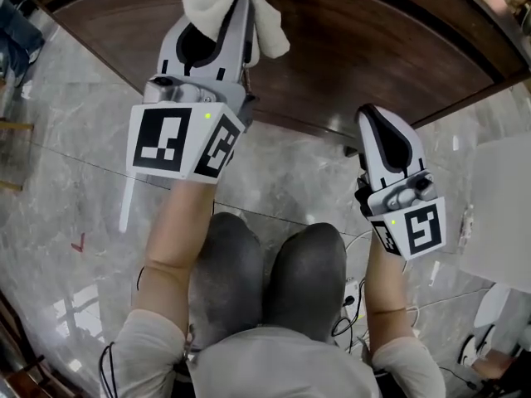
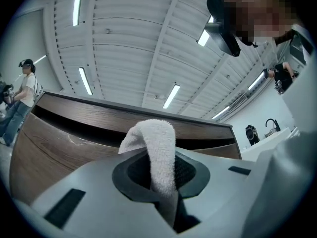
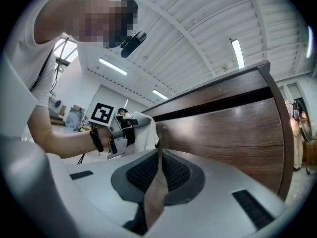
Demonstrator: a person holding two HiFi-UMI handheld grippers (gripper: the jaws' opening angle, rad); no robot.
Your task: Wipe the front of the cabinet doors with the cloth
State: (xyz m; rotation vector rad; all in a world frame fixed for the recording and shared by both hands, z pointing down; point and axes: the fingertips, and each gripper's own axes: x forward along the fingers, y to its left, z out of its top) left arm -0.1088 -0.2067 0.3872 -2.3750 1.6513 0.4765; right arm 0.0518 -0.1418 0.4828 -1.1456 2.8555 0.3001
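Note:
A white terry cloth point(image 1: 267, 25) is clamped between the jaws of my left gripper point(image 1: 241, 5), which is shut on it. The cloth lies against the dark brown wooden cabinet door point(image 1: 382, 40). In the left gripper view the cloth point(image 2: 159, 150) folds up out of the closed pads, with the cabinet front point(image 2: 54, 148) just behind it. My right gripper point(image 1: 370, 116) is shut and holds nothing; its tips sit at the door's lower edge. The right gripper view looks along the door point(image 3: 223, 133) and shows the left gripper point(image 3: 121, 133) with the cloth point(image 3: 144, 133) pressed on the wood.
Grey marble floor point(image 1: 75, 148) runs below the cabinet. Cables and a power strip point(image 1: 353, 293) lie by the person's right knee. A white object point(image 1: 498, 214) stands at the right. Another person point(image 2: 25, 90) stands far to the left of the cabinet.

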